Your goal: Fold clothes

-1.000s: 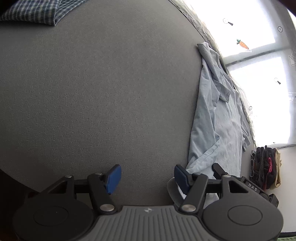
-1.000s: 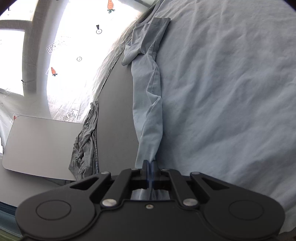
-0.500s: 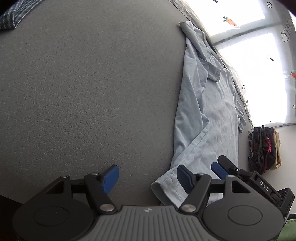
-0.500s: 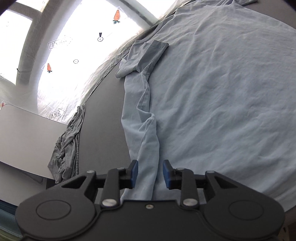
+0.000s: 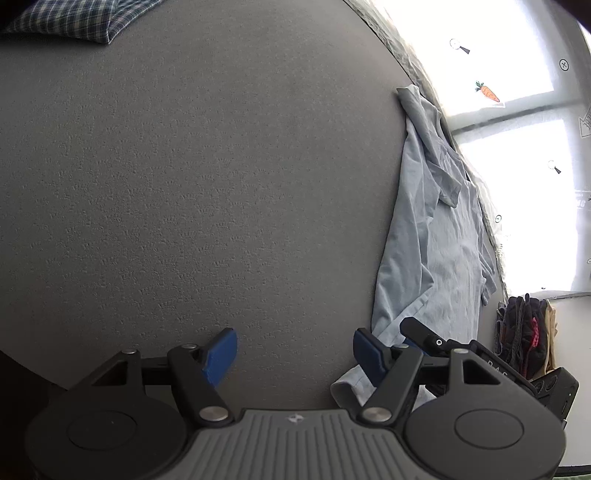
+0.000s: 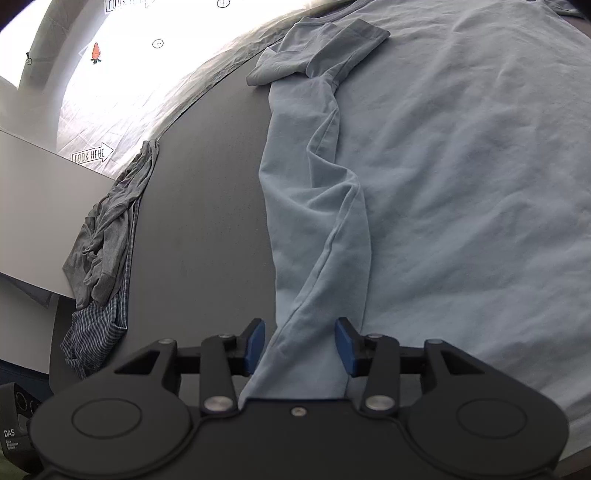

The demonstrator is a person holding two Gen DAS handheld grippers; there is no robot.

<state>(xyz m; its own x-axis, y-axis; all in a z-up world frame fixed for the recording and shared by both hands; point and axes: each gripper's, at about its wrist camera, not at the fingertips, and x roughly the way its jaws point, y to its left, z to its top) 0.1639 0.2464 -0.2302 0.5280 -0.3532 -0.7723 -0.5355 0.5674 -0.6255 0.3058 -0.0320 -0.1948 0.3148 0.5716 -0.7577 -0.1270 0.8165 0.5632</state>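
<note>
A light blue T-shirt (image 6: 461,184) lies spread flat on the grey table (image 6: 207,184), with its left side folded inward in a long strip (image 6: 314,206) and a sleeve turned over at the far end. My right gripper (image 6: 300,345) is open, its blue pads either side of the strip's near end without pinching it. In the left wrist view the shirt (image 5: 439,236) lies at the right of the table (image 5: 203,184). My left gripper (image 5: 293,350) is open and empty over bare table, its right pad beside the shirt's near corner.
A grey garment and a checked one (image 6: 107,236) hang over the table's left edge by a white board (image 6: 40,206). A folded plaid cloth (image 5: 74,18) lies at the far left. Dark bags (image 5: 524,332) stand beyond the table. Bright windows lie behind.
My right gripper, shut on the shirt strip a second ago, has opened wide and let it lie. The left gripper stayed open and shifted sideways near the shirt's corner.
</note>
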